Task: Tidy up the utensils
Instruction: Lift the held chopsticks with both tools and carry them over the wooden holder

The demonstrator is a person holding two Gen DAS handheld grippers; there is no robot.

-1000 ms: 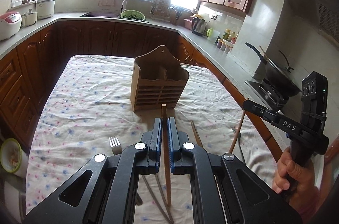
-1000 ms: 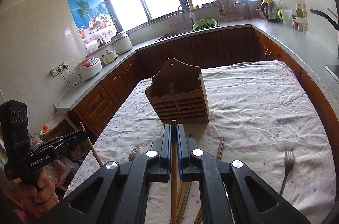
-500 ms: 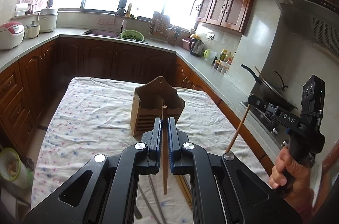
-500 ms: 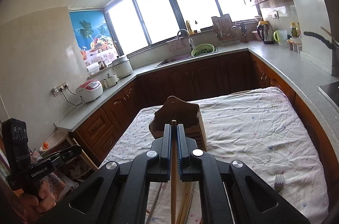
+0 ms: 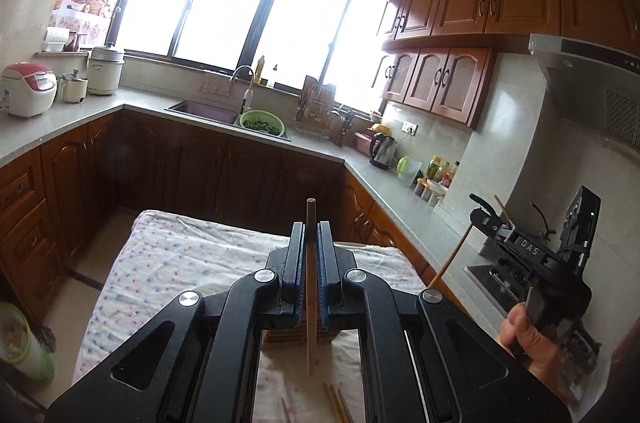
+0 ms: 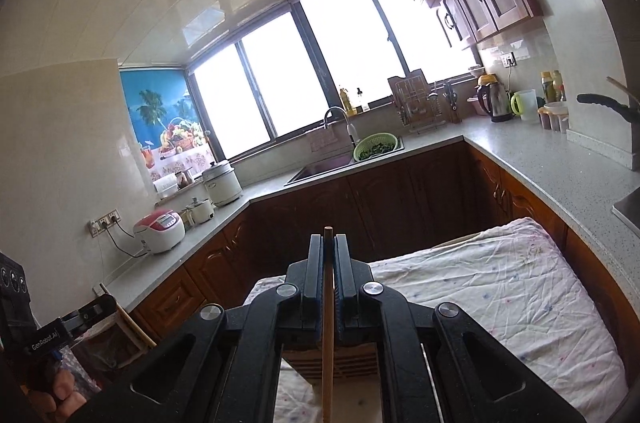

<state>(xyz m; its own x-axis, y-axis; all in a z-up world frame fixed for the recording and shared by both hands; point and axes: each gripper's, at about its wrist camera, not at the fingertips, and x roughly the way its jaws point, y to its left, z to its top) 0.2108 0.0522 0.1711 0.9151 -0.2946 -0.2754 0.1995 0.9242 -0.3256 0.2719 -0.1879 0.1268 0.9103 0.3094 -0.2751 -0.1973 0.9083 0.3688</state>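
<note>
We are clamping a chopstick (image 5: 311, 287) in each gripper (image 5: 311, 235) (image 6: 328, 251), upright, for dropping into the holder (image 6: 340, 359).

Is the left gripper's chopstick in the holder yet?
Out. The left gripper is shut on the chopstick, whose lower tip hangs free in front of the wooden holder, above the tablecloth.

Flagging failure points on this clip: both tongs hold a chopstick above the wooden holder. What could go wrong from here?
1. The left tongs grip their chopstick with a long end hanging free; it could pivot or slip.
2. The wooden holder is mostly hidden behind the right tongs, so its chopstick may miss the slot.
3. A low pass could catch the loose chopsticks on the tablecloth.
</note>
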